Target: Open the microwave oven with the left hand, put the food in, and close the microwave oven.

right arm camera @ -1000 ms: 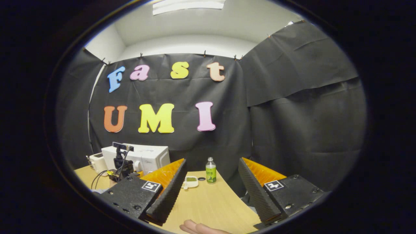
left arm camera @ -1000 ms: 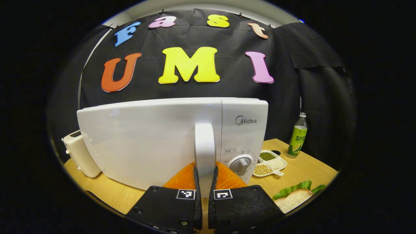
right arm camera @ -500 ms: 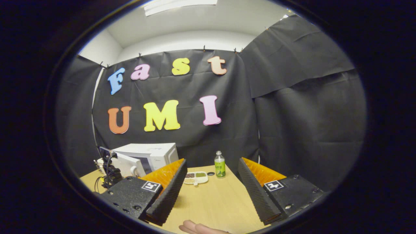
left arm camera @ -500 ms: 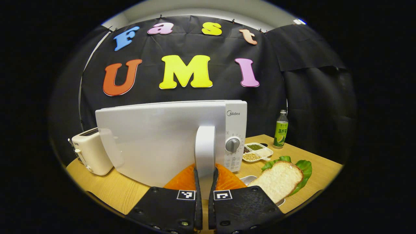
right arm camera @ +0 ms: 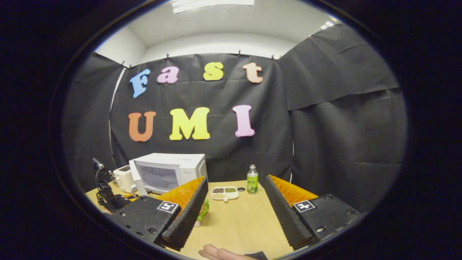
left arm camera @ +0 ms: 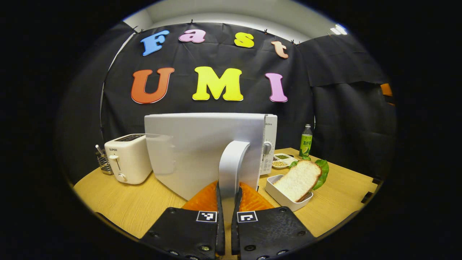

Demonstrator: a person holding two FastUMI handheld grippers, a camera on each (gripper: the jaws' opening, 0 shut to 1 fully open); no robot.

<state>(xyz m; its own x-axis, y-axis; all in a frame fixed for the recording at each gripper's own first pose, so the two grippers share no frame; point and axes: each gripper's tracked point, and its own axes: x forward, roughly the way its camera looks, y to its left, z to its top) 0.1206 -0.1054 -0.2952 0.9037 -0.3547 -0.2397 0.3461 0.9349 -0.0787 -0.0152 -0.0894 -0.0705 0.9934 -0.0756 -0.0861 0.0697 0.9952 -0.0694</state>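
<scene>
The door handle [left arm camera: 231, 162] is clamped by the left gripper [left arm camera: 227, 202]; bread [left arm camera: 297, 180] lies rightward. The right gripper [right arm camera: 234, 209] is held released.

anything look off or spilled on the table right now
Nothing stands out. The microwave door is swung open only because the left gripper is clamped on its handle. The bread slice leans in its white dish, nothing spilled. The toaster and bottle stand upright.
</scene>
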